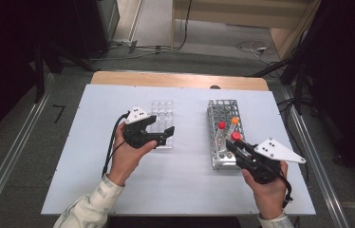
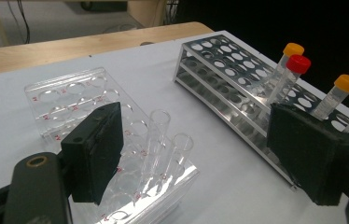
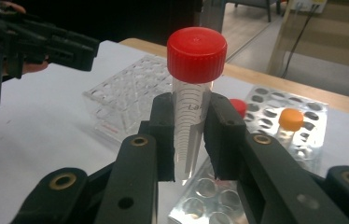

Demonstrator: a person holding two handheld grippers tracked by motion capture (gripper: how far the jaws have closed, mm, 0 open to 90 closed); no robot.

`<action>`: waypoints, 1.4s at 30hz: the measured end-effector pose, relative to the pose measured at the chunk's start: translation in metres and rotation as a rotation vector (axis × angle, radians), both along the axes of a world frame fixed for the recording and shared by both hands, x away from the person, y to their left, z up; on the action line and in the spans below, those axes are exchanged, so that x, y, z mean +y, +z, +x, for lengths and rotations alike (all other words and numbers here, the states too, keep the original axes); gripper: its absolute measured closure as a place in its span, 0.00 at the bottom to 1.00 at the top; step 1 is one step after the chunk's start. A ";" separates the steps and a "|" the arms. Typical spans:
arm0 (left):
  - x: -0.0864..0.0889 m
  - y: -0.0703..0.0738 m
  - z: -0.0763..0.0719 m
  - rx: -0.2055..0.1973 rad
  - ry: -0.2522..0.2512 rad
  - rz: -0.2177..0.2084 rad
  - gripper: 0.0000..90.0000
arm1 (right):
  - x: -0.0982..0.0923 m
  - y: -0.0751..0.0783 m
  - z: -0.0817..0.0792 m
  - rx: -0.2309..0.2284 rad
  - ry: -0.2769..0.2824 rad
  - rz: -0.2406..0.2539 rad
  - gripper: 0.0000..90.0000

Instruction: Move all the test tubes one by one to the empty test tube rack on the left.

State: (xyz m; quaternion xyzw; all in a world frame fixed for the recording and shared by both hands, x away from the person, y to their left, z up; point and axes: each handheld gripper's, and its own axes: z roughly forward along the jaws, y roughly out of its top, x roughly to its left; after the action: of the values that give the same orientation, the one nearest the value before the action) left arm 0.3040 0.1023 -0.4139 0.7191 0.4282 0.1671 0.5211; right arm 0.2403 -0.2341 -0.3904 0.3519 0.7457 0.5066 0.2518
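My right gripper [image 1: 236,146] is shut on a clear tube with a red cap [image 3: 196,55], held upright just above the near end of the metal rack [image 1: 223,107]. In that rack stand a red-capped tube [image 1: 221,125] and an orange-capped tube [image 1: 235,120]. My left gripper [image 1: 162,135] hangs open over the near end of the clear plastic rack [image 1: 162,110]. In the left gripper view two open glass tubes [image 2: 157,140] stand in the clear rack [image 2: 70,95] between the wide jaws of my left gripper [image 2: 200,158], touching neither pad.
Both racks rest on a white board [image 1: 185,180] on a wooden table [image 1: 175,78]. Bare board lies between the racks and along the near edge. Dark equipment and cables surround the table on the floor.
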 end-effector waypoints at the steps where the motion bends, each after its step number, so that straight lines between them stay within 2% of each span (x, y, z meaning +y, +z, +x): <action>1: 0.000 0.000 0.000 0.000 -0.002 -0.002 0.22 | 0.004 -0.002 0.000 0.010 0.009 -0.005 0.80; 8: -0.006 0.002 -0.004 -0.004 -0.033 -0.006 0.22 | 0.036 -0.022 0.009 0.060 0.071 -0.043 0.80; 15: -0.012 0.004 -0.009 -0.015 -0.081 -0.022 0.25 | 0.062 -0.034 0.023 0.082 0.106 -0.064 0.80; 21: -0.022 0.007 -0.016 -0.032 -0.163 -0.029 0.32 | 0.081 -0.042 0.034 0.104 0.120 -0.089 0.80; 24: -0.027 0.008 -0.020 -0.039 -0.195 -0.029 0.37 | 0.090 -0.044 0.037 0.114 0.128 -0.101 0.80; 30: -0.035 0.004 -0.021 -0.034 -0.226 0.014 0.49 | 0.103 -0.044 0.036 0.115 0.156 -0.097 0.80; 34: -0.036 0.003 -0.023 -0.042 -0.231 0.036 0.64 | 0.109 -0.043 0.033 0.109 0.171 -0.098 0.80; 37: -0.036 0.004 -0.024 -0.045 -0.237 0.033 0.76 | 0.110 -0.043 0.033 0.104 0.176 -0.098 0.80; 42: -0.037 0.004 -0.025 -0.060 -0.235 0.052 0.78 | 0.110 -0.043 0.033 0.108 0.176 -0.098 0.80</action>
State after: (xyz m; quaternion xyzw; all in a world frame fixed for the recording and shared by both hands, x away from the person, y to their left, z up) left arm 0.2795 0.0655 -0.4098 0.7722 0.3205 0.1372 0.5311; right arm 0.2731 -0.1243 -0.4333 0.2993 0.8102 0.4697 0.1826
